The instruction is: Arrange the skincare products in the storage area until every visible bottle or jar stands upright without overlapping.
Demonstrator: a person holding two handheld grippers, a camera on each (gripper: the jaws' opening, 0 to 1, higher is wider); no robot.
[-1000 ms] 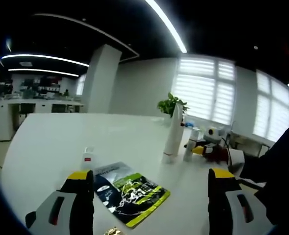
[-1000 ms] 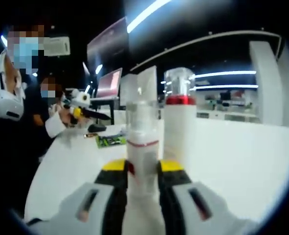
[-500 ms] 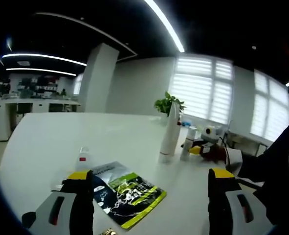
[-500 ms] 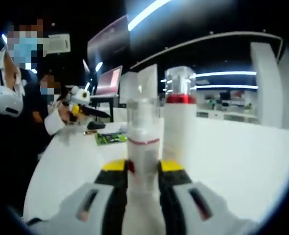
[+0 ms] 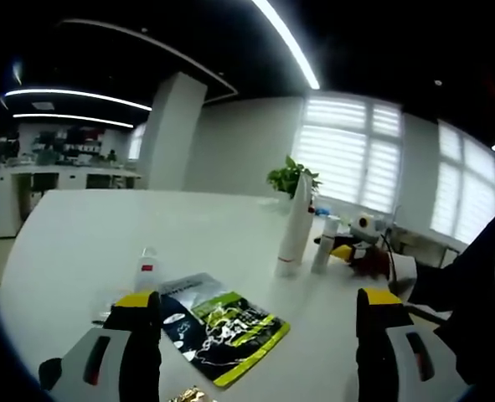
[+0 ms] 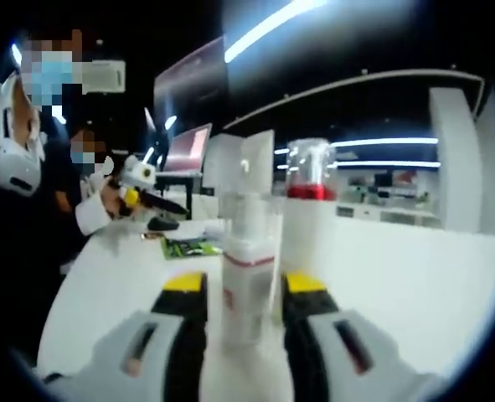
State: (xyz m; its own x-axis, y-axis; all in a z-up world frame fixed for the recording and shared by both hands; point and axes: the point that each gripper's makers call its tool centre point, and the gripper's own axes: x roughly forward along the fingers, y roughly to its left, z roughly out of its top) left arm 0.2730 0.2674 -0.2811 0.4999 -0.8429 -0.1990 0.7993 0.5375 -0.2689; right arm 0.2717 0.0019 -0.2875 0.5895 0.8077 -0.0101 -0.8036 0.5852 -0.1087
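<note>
In the right gripper view my right gripper [image 6: 245, 286] is open, its jaws standing just off either side of a small clear bottle with a red band [image 6: 249, 276] that stands upright on the white table [image 6: 415, 285]. Close behind it rises a tall white tube with a red ring and clear cap [image 6: 307, 209]. In the left gripper view my left gripper [image 5: 259, 300] is open and holds nothing. Ahead of it lie a green and dark sachet [image 5: 222, 322] and a small red-labelled bottle [image 5: 147, 270]. Farther off stand the tall tube [image 5: 296, 224] and the small bottle [image 5: 324, 243], with the right gripper [image 5: 353, 251] beside them.
A potted plant [image 5: 293, 177] stands at the table's far edge. A gold object [image 5: 193, 394] lies by the left jaw. A person holding the left gripper [image 6: 134, 188] sits at the left, near the sachet [image 6: 184, 247] and a screen [image 6: 188, 146].
My right gripper has opened and let go of the small clear bottle, which now stands on the table between the jaws. The left gripper has barely shifted.
</note>
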